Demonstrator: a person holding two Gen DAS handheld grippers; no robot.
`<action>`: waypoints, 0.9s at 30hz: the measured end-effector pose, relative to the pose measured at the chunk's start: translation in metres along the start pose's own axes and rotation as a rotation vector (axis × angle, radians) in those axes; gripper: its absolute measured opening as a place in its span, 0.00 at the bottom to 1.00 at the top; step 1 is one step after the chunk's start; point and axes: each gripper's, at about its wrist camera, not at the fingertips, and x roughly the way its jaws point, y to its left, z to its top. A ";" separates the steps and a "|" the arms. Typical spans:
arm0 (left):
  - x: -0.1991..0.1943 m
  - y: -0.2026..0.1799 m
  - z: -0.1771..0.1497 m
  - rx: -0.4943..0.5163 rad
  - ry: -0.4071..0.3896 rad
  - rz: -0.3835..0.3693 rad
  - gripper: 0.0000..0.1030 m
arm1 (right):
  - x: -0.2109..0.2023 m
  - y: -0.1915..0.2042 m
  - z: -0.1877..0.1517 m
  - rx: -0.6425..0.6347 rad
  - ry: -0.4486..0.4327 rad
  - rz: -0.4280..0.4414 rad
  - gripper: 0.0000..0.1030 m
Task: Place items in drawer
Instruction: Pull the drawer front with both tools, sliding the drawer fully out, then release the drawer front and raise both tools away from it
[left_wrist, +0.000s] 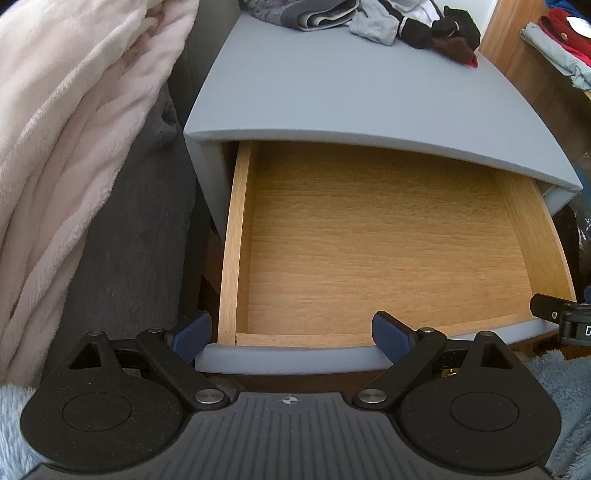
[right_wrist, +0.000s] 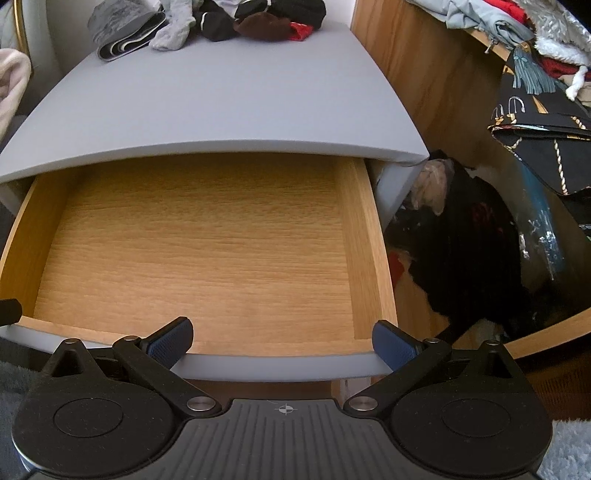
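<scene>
Clearly, from the left wrist view, the left tool (left_wrist: 291, 338) hangs just in front of the grey front panel of the pulled-out oak-lined drawer (left_wrist: 388, 251), its blue-padded fingers (left_wrist: 194, 334) spread wide and holding nothing. The drawer floor is bare. The items to be stored, a heap of small grey, black and dark red garments (left_wrist: 373, 22), lie at the far edge of the grey cabinet top (left_wrist: 332, 88), well apart from the tool. A pale pink fleece blanket (left_wrist: 66, 129) hangs at the left.

From the right wrist view, the right tool (right_wrist: 282, 343) also sits wide and empty at the drawer's front edge. The garment heap (right_wrist: 221, 22) is at the back of the worktop. A black patterned cloth (right_wrist: 546, 140) hangs at the right.

The step in hand is probably the first pick. It would go well if one tool reached over the open drawer and took a single piece, such as the light grey sock (right_wrist: 173, 33), pinching a thick fold so neighbours do not drag along.
</scene>
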 end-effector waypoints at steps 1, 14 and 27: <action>0.001 0.000 0.001 0.001 0.006 0.000 0.92 | 0.000 0.000 -0.001 0.001 0.004 0.001 1.00; -0.018 -0.003 -0.006 0.017 -0.078 -0.026 0.92 | 0.002 -0.005 -0.013 0.018 0.076 0.018 1.00; -0.035 -0.004 -0.011 -0.008 -0.175 -0.014 0.92 | 0.000 -0.007 -0.018 0.025 0.071 0.020 1.00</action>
